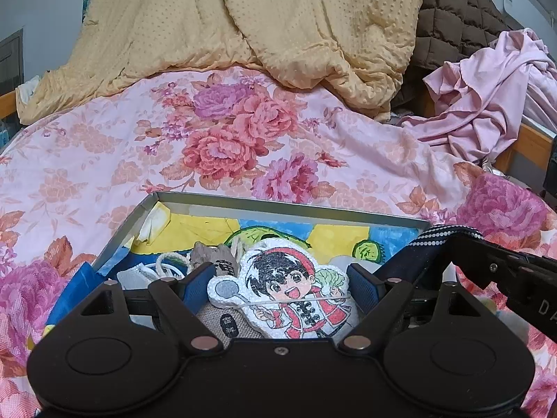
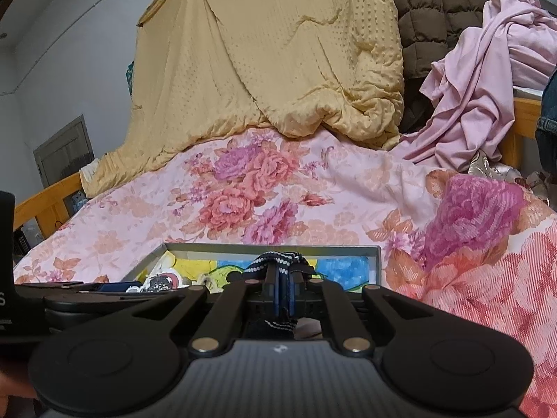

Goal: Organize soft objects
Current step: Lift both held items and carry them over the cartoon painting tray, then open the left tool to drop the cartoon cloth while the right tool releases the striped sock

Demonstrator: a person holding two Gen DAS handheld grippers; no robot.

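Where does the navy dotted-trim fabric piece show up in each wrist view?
Left wrist: navy fabric piece at right, over the tin box's right rim.
Right wrist: centre, pinched between the right gripper fingers.
Shared landmark: tin box with the painted lining.

A flat white plush cartoon-boy cushion (image 1: 289,289) lies face-up in the near part of a shallow grey box (image 1: 278,205); a navy dotted-trim fabric piece (image 2: 278,261) hangs pinched above it.

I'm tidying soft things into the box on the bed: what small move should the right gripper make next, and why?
Probably lower it a little further over the box and let go. The right gripper is pinched on the navy dotted cloth, which already hangs just above the box interior, while the open left gripper rests around the cartoon plush.
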